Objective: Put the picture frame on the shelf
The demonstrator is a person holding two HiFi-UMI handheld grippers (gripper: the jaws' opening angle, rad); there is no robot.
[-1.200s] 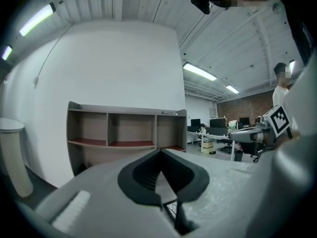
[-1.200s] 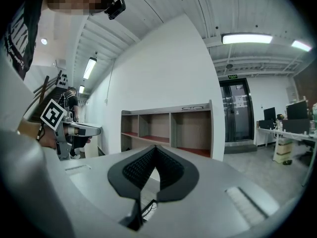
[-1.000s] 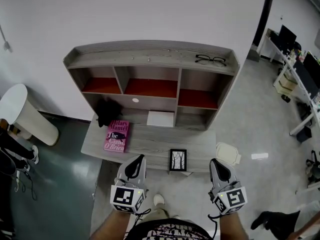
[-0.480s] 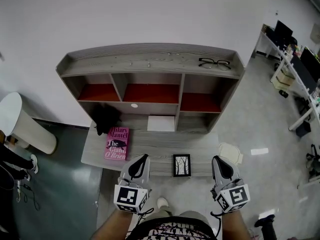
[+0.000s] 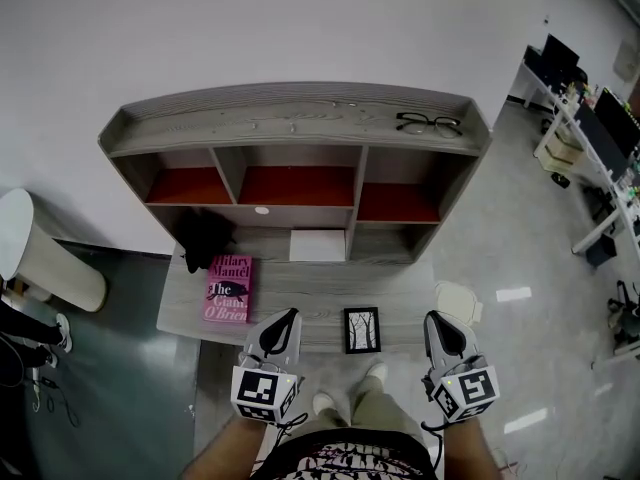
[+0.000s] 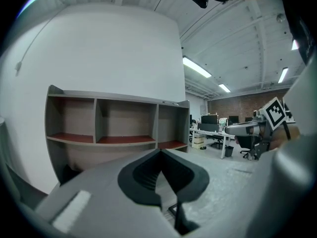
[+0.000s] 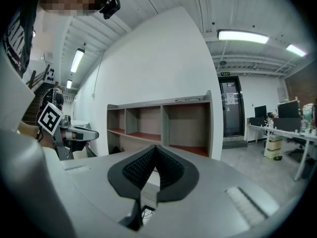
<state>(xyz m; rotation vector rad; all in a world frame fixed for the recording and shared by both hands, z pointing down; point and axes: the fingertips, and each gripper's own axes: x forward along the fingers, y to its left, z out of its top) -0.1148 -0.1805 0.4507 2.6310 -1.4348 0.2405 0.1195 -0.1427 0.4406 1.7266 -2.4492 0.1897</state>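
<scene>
A small black picture frame [image 5: 361, 329] with a tree drawing lies on the grey desk [image 5: 300, 290], close to its front edge. Behind it rises the grey shelf unit [image 5: 300, 128] with three red-floored compartments. My left gripper [image 5: 285, 315] hovers at the desk's front edge, left of the frame, shut and holding nothing. My right gripper [image 5: 436, 318] is off the desk's right front corner, right of the frame, also shut and holding nothing. In the right gripper view a bit of the frame [image 7: 145, 213] shows below the closed jaws. The shelf [image 6: 106, 139] fills the left gripper view.
A pink book [image 5: 228, 287] lies at the desk's left. A black object [image 5: 205, 236] and a white sheet [image 5: 318, 245] sit at the back under the shelf. Glasses [image 5: 428, 123] rest on the shelf top. A white bin [image 5: 455, 298] stands right of the desk; office desks [image 5: 590, 148] stand far right.
The view has shifted a little, so the shelf looks wider and nearer. Both grippers keep their places either side of the frame, which has not moved on the desk.
</scene>
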